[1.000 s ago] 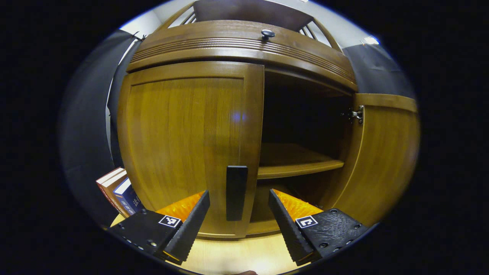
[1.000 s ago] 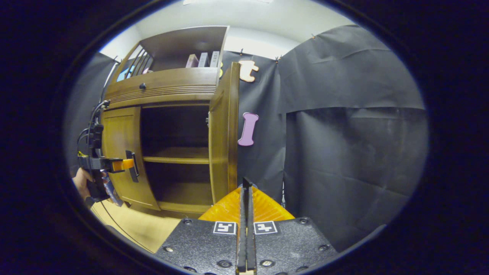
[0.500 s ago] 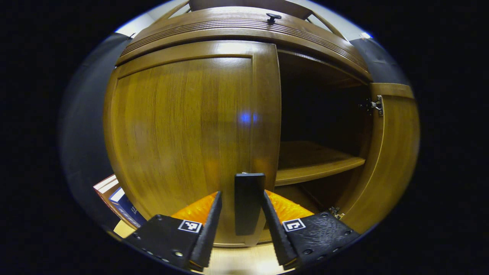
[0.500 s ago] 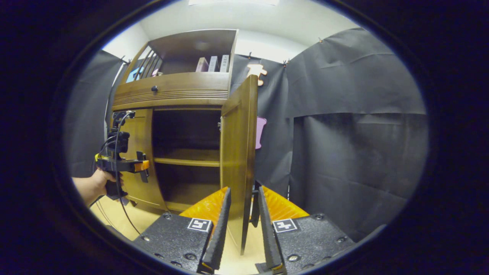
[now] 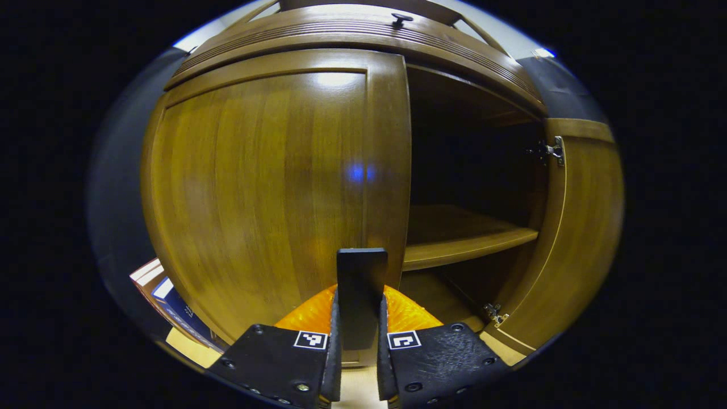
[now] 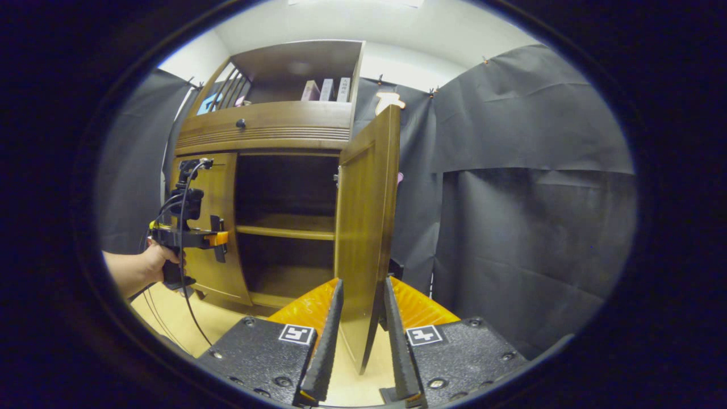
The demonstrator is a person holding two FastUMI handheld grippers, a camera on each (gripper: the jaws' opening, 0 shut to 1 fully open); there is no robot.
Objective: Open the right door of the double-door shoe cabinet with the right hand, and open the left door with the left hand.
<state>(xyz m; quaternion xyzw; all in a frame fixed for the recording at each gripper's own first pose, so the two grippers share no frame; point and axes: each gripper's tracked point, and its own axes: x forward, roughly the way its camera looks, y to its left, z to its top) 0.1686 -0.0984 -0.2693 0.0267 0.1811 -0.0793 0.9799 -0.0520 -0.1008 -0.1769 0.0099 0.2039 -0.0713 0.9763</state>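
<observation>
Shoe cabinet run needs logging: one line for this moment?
left claw: shut on black handle | brown wooden left door: closed | right door: open

The shoe cabinet (image 6: 267,128) is brown varnished wood with a ribbed band above its two doors. Its right door (image 6: 366,227) stands swung wide open, edge-on, baring a dark interior with one shelf (image 5: 463,250). The left door (image 5: 272,187) lies flat against the cabinet front, apparently still shut, with a dark upright handle (image 5: 360,289) near its inner edge, low down.
</observation>
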